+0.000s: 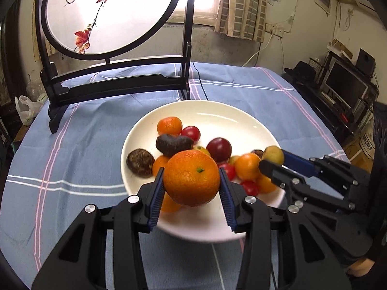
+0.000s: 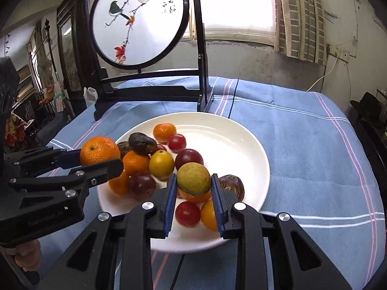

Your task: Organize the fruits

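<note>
A white plate (image 1: 217, 118) on the blue tablecloth holds several small fruits: oranges, red tomatoes, plums, a dark avocado (image 1: 173, 144) and a brown round fruit (image 1: 140, 162). My left gripper (image 1: 192, 184) is shut on a large orange (image 1: 191, 177), held above the plate's near side; it also shows in the right wrist view (image 2: 99, 154). My right gripper (image 2: 193, 188) is shut on a yellow-green fruit (image 2: 193, 177) above the plate (image 2: 237, 145); in the left wrist view this fruit (image 1: 273, 155) is at the plate's right edge.
A black wooden stand with a round painted screen (image 1: 111, 12) stands behind the plate on the blue striped cloth (image 1: 72, 145). A black cable (image 1: 200, 87) runs over the cloth's far side. A TV shelf (image 1: 343, 91) is off the table's right.
</note>
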Available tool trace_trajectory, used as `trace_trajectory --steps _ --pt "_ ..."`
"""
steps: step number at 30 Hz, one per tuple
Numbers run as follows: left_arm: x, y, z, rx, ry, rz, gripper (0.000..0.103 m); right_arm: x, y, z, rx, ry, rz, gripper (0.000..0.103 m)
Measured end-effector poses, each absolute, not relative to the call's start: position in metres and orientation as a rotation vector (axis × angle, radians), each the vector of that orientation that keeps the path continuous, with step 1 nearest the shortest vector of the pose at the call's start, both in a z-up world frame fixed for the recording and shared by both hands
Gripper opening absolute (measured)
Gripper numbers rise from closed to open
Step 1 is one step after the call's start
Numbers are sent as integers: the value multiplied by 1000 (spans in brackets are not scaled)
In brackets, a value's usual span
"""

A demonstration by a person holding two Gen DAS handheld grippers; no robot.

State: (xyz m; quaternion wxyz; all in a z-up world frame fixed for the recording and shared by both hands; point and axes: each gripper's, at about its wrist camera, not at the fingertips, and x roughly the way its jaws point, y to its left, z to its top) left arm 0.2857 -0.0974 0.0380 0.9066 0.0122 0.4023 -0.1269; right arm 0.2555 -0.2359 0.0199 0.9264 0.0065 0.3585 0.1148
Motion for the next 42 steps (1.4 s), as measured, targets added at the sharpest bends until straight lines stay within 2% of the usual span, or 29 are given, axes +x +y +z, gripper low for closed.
trace_trajectory --steps 9,12,13,14,16,17,19,21,23,32,42 --pt "327 -107 25 23 859 -216 42 288 -242 8 52 746 199 28" --pt "330 -111 21 24 869 -193 45 293 -242 4 63 760 205 35" --pt "329 -110 21 23 863 -173 51 292 -244 4 62 754 181 41" --pt "328 -108 20 20 859 -158 62 290 -247 4 70 751 168 43" --pt "324 -102 21 2 852 -138 77 285 -256 5 103 752 173 48" --pt "321 -100 23 -3 840 -135 82 283 -258 5 106 756 168 49" --pt "313 -99 26 4 824 -128 84 275 -261 5 95 766 155 50" --pt "305 -98 27 12 819 -131 86 265 -263 2 76 785 145 54" --pt "294 -98 28 23 812 -129 88 253 -265 2 66 789 129 67" --pt "238 -89 27 11 805 -136 91 197 -260 -1 43 834 117 76" --pt "191 -77 12 52 817 -120 93 149 -237 -11 24 856 151 79"
